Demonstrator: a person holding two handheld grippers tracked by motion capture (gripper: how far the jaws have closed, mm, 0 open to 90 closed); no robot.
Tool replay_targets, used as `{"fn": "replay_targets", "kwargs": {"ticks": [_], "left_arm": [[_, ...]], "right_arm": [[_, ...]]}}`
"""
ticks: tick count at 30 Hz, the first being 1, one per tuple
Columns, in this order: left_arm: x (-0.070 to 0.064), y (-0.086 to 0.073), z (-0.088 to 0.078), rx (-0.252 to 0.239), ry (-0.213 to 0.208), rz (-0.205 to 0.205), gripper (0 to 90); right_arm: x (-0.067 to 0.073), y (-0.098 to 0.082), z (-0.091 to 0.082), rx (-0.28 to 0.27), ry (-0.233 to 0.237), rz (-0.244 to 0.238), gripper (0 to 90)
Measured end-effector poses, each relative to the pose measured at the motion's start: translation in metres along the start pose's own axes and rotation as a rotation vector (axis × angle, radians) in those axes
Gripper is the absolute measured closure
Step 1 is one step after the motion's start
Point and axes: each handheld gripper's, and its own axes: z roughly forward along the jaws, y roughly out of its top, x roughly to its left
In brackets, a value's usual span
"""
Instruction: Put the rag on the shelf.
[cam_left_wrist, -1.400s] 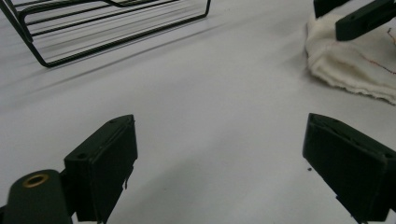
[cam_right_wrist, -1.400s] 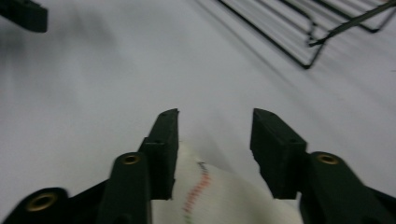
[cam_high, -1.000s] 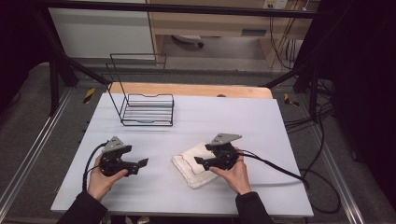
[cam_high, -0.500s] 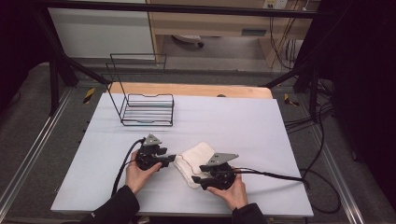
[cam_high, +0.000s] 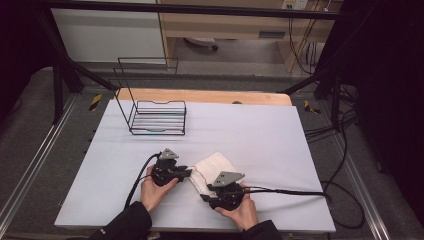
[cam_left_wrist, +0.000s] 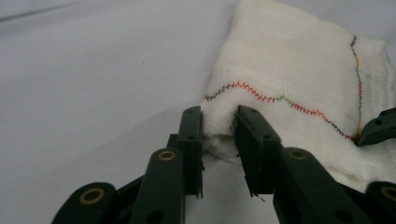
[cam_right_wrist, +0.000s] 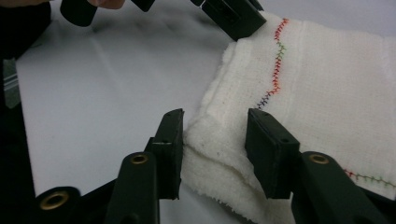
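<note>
Gripping cloth (cam_high: 212, 172) near table's (cam_high: 260, 130) front edge | left gripper (cam_left_wrist: 218, 128): jaws just closed, pinching a cloth corner | right gripper (cam_right_wrist: 212, 140): jaws closing, straddling another corner, not yet pressing | done: one corner caught | left: second grip, lifting or unfolding

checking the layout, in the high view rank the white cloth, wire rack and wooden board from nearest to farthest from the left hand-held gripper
1. White cloth: pinched by the left hand-held gripper, just right of it.
2. Wire rack: farther back, slightly left.
3. Wooden board: along the table's far edge, behind the rack.
</note>
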Motion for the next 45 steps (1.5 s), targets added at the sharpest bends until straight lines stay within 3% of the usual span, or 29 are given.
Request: {"fn": "replay_targets", "kwargs": {"ticks": [2,4,7,8,10,15,19,20,22,23,24,25,27,28,29,31,33,38,45], "left_arm": [[-0.001,0.000,0.000,0.003,0.001,-0.011,75.8],[-0.002,0.001,0.000,0.003,0.001,-0.009,79.2],[-0.002,0.001,0.000,0.003,0.002,-0.015,80.2],[-0.002,0.001,-0.001,0.004,0.001,-0.019,80.9],[-0.001,0.002,-0.002,0.001,-0.003,-0.025,81.2],[0.003,0.006,-0.013,-0.006,-0.024,-0.041,81.7],[0.007,0.007,-0.024,0.016,-0.017,-0.024,81.7],[0.009,0.006,-0.026,0.023,-0.013,-0.020,81.7],[0.010,0.004,-0.026,0.030,0.001,-0.023,81.7],[0.012,0.003,-0.025,0.036,0.006,-0.022,81.7],[0.014,0.002,-0.023,0.041,0.003,-0.027,81.7],[0.014,0.002,-0.023,0.041,0.003,-0.027,81.7],[0.014,0.000,-0.023,0.043,0.003,-0.028,81.7],[0.014,0.000,-0.024,0.041,0.001,-0.024,81.7],[0.014,0.000,-0.025,0.038,0.000,-0.019,81.8],[0.014,0.000,-0.025,0.038,0.001,-0.019,81.7],[0.014,-0.001,-0.025,0.040,0.004,-0.015,81.7],[0.014,-0.002,-0.024,0.038,0.006,-0.017,81.7],[0.015,-0.002,-0.024,0.037,0.000,-0.025,81.7]], "right_arm": [[0.002,0.001,0.001,0.012,-0.021,-0.026,63.0],[0.005,0.003,0.002,0.036,-0.062,-0.080,74.0],[0.004,0.004,0.001,0.043,-0.070,-0.078,80.2],[0.002,0.006,0.001,0.049,-0.066,-0.047,82.7],[0.001,0.008,0.001,0.051,-0.054,-0.037,83.6],[0.003,0.016,-0.002,0.008,0.039,0.008,84.2],[0.012,0.022,0.003,-0.002,0.076,0.016,84.1],[0.017,0.023,0.011,0.005,0.099,0.023,83.1],[0.018,0.023,0.014,0.007,0.100,0.028,81.0],[0.017,0.022,0.017,0.003,0.103,0.044,76.1],[0.015,0.022,0.017,-0.004,0.106,0.059,65.5],[0.015,0.022,0.017,-0.004,0.106,0.059,65.5],[0.001,0.026,-0.002,-0.060,0.053,0.064,57.6],[0.001,0.026,-0.002,-0.060,0.053,0.064,57.6],[-0.017,0.022,-0.017,-0.067,-0.033,0.094,55.3],[-0.033,0.011,-0.026,-0.031,-0.156,0.088,51.8],[-0.048,-0.003,-0.030,-0.022,-0.162,0.151,51.4],[-0.052,-0.013,-0.026,0.005,-0.143,0.181,53.0],[-0.048,-0.015,-0.021,0.015,-0.084,0.289,73.2]]}}
